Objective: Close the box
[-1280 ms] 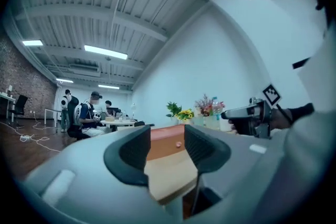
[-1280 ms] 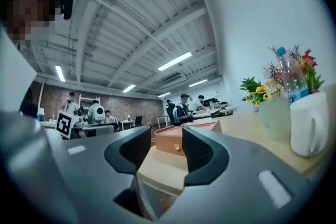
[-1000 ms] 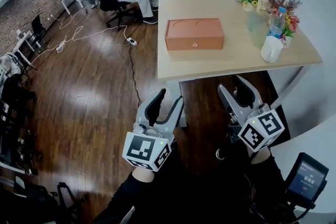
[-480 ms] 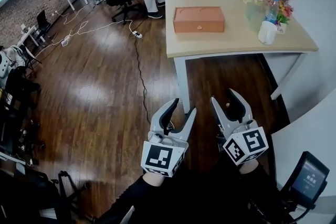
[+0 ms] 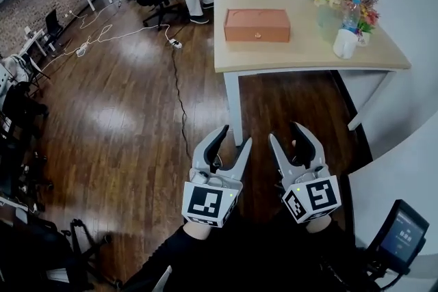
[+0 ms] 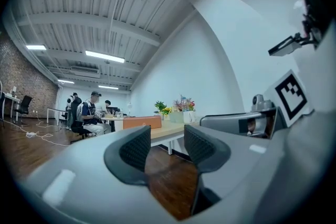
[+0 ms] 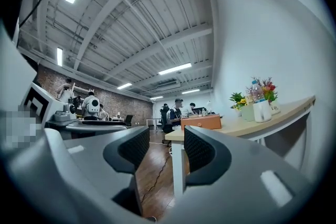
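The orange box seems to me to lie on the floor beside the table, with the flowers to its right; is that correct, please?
Not quite: the orange box lies on the table, not on the floor beside it, as the head view shows. The flowers do stand to its right.

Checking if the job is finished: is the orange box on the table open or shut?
Shut. In the head view the orange box has its lid lying flat on the body, no raised flap or gap visible.
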Motion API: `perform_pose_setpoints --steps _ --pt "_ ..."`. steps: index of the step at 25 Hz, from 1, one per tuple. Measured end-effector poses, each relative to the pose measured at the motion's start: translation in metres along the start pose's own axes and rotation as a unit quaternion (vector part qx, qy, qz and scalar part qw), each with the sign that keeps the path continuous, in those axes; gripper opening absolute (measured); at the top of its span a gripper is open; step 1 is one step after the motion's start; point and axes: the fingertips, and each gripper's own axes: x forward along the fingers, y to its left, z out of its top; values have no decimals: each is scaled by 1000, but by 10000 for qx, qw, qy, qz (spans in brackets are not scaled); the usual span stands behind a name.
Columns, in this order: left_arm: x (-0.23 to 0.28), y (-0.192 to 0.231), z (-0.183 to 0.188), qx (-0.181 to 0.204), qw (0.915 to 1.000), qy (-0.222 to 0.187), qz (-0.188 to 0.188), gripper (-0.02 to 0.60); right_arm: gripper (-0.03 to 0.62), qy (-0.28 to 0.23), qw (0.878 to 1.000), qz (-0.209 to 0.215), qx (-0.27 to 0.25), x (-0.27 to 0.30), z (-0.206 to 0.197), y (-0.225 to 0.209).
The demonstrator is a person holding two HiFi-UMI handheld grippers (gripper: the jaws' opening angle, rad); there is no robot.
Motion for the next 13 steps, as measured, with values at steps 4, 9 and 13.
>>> perform_pose_setpoints --steps 4,9,13 --pt "-1 -8 0 50 9999 65 -112 183 207 174 9997 -123 86 -6 -9 -3" --pt "-5 -11 -2 71 9998 198 -64 183 199 180 9995 -233 130 -14 -8 -8" --pt "-10 -15 -3 175 9992 353 -71 183 196 154 9996 -209 80 -18 -4 -4"
